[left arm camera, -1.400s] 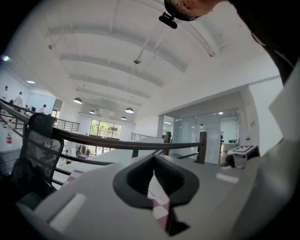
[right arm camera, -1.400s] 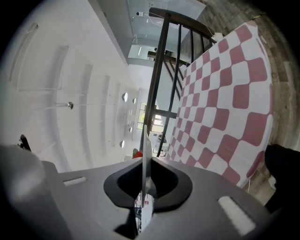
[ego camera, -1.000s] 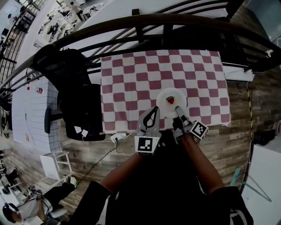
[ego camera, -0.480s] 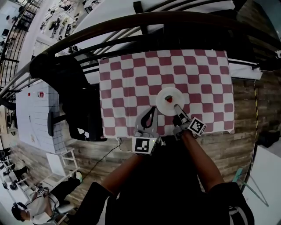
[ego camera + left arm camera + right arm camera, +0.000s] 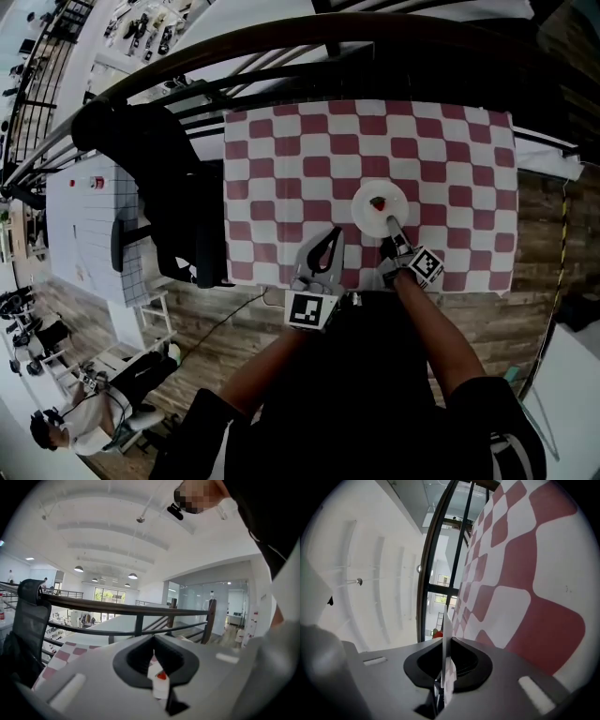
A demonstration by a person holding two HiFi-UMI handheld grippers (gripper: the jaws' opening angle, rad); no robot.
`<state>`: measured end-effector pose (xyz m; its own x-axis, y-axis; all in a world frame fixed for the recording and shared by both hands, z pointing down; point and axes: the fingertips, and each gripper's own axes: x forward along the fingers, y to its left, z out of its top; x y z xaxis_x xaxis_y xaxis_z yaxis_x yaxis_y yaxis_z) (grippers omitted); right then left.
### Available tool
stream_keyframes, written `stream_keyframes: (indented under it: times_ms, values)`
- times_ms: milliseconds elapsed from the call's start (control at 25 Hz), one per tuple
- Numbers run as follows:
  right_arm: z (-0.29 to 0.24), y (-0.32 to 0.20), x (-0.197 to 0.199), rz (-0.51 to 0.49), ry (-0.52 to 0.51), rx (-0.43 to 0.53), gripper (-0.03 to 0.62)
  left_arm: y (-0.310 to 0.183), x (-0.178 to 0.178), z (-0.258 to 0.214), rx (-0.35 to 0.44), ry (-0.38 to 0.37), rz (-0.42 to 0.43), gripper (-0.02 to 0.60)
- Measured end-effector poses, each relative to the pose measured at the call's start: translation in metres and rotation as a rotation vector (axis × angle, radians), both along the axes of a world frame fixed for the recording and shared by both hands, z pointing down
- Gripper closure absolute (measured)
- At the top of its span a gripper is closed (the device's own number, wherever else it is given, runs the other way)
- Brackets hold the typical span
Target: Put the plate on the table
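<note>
- Head view, steeply down onto a table (image 5: pixel 281 169) under a red-and-white checked cloth, dark railing (image 5: pixel 281 58) beyond the far edge.
- White plate (image 5: pixel 366 214) over the right half of the table, nearer the near edge than the far one, carrying a small red item (image 5: pixel 378 202), perhaps a strawberry, at its middle.
- Right gripper (image 5: pixel 392 226) clamped on the plate's near rim. In the right gripper view, rim seen edge-on as a thin white line pinched between the jaws, with checked cloth close alongside.
- Unclear from any view whether already resting on the cloth or held just above it.
- Left gripper (image 5: pixel 333 234) at the near edge, just left of the plate and apart from it, jaws together on nothing; plate and red item glimpsed beyond them in the left gripper view.
- Step in hand, by judgement: the set-down itself, with the plate low over the cloth and not yet released.
- Next move, by judgement: settling the plate flat, then parting the right jaws and drawing straight back toward the near edge, without dragging the rim or tipping the red item.
- Against a second ago: plate slightly smaller in the head view, suggesting a drop toward the cloth; much the same spot on the right half; right grip unchanged on the rim; left gripper again by the near edge, jaws together as before.
</note>
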<state>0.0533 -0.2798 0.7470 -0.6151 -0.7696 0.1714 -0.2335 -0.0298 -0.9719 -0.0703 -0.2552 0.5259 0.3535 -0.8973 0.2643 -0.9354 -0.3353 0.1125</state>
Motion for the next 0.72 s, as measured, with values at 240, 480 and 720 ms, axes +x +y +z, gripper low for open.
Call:
stream_keyframes:
  times_ms: [240,480,720]
  values:
    - [0.026,-0.008,-0.002,-0.003,0.000,-0.078,0.577,-0.008,0.000,0.002,-0.003,-0.025,-0.015,0.572]
    - [0.040,-0.011,-0.006,-0.054,0.053,-0.091,0.576,-0.008,-0.004,0.014,-0.041,-0.018,-0.053,0.572]
    - [0.048,-0.010,-0.003,-0.041,0.061,-0.140,0.575,-0.005,0.005,0.005,0.017,-0.080,-0.006,0.572]
